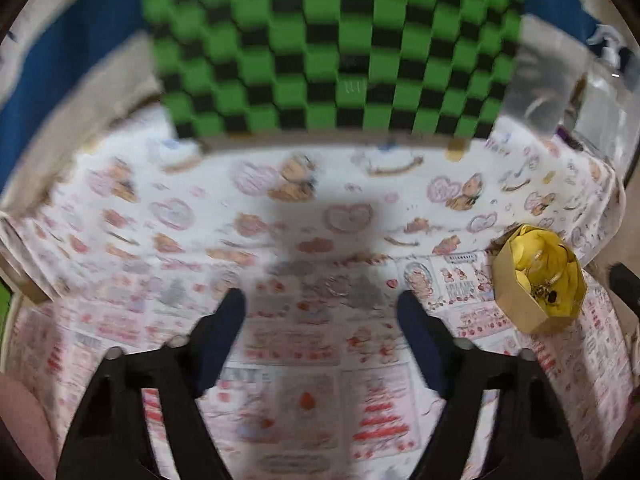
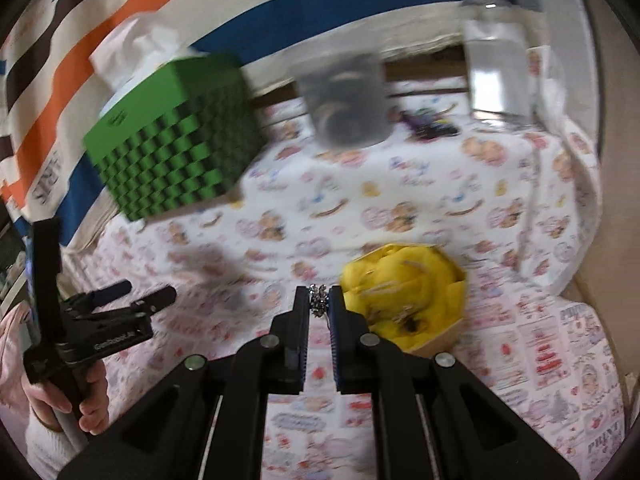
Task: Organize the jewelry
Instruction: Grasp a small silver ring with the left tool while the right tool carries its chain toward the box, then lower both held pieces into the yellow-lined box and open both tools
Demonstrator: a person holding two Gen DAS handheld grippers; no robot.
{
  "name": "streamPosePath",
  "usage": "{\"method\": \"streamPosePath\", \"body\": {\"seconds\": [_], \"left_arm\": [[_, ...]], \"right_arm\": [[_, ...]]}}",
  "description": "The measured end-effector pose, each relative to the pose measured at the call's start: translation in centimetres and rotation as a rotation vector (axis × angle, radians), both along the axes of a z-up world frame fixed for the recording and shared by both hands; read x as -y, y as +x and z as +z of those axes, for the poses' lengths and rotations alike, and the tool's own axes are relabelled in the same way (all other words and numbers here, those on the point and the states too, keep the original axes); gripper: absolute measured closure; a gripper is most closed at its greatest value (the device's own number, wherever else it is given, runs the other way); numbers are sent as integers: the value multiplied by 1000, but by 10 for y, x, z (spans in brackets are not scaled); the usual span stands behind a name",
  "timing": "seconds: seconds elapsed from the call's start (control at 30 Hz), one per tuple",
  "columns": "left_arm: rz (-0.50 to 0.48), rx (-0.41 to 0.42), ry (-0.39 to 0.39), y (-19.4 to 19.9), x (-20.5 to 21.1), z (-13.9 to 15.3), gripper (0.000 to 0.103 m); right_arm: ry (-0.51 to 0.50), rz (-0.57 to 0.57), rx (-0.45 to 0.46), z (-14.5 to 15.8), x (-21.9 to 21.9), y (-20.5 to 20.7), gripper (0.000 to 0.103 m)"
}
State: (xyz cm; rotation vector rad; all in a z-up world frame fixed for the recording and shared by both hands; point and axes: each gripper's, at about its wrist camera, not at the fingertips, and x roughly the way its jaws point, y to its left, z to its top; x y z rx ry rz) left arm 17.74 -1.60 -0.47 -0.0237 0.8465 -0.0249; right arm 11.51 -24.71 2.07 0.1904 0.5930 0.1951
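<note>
My right gripper [image 2: 319,304] is shut on a small silver beaded jewelry piece [image 2: 319,305], held above the patterned cloth just left of a tan box lined with yellow fabric [image 2: 404,292]. The box holds rings and dark trinkets and also shows at the right of the left wrist view [image 1: 538,276]. My left gripper [image 1: 322,304] is open and empty over the cloth; it also shows in the right wrist view [image 2: 144,294] at far left. A thin ring [image 1: 338,285] lies on the cloth between its fingers.
A green and black checkered box [image 2: 172,136] stands at the back, with a tissue [image 2: 132,46] behind it. A grey cup [image 2: 346,100], a clear spray bottle [image 2: 494,68] and purple trinkets [image 2: 426,122] stand at the back right. The patterned cloth [image 1: 280,216] covers the table.
</note>
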Motion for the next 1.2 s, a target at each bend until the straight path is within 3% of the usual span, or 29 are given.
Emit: {"method": "streamPosePath", "body": {"seconds": [0.1, 0.23, 0.3, 0.47, 0.63, 0.7, 0.87, 1.0, 1.1, 1.2], "left_arm": [[7, -87, -21, 23, 8, -16, 46], [22, -99, -3, 38, 17, -29, 53], [26, -112, -1, 44, 19, -35, 63], [61, -151, 2, 57, 21, -51, 69], [78, -131, 18, 61, 24, -51, 76], [80, -132, 8, 66, 24, -50, 82], [66, -133, -46, 65, 16, -46, 82], [49, -102, -39, 44, 11, -32, 82], [50, -30, 1, 16, 12, -12, 82], [37, 57, -15, -9, 16, 13, 82]], "right_arm": [[7, -46, 9, 2, 11, 2, 94], [23, -65, 10, 4, 23, 2, 94], [20, -76, 11, 4, 25, 3, 94], [26, -96, 1, 2, 30, 6, 94], [30, -104, 2, 2, 33, 5, 94], [29, -103, -1, 1, 32, 6, 94], [27, -107, -6, -1, 32, 7, 94], [27, -108, -5, 0, 32, 7, 94], [29, -102, 4, 2, 32, 4, 94], [38, -93, 18, 5, 32, 0, 94]]}}
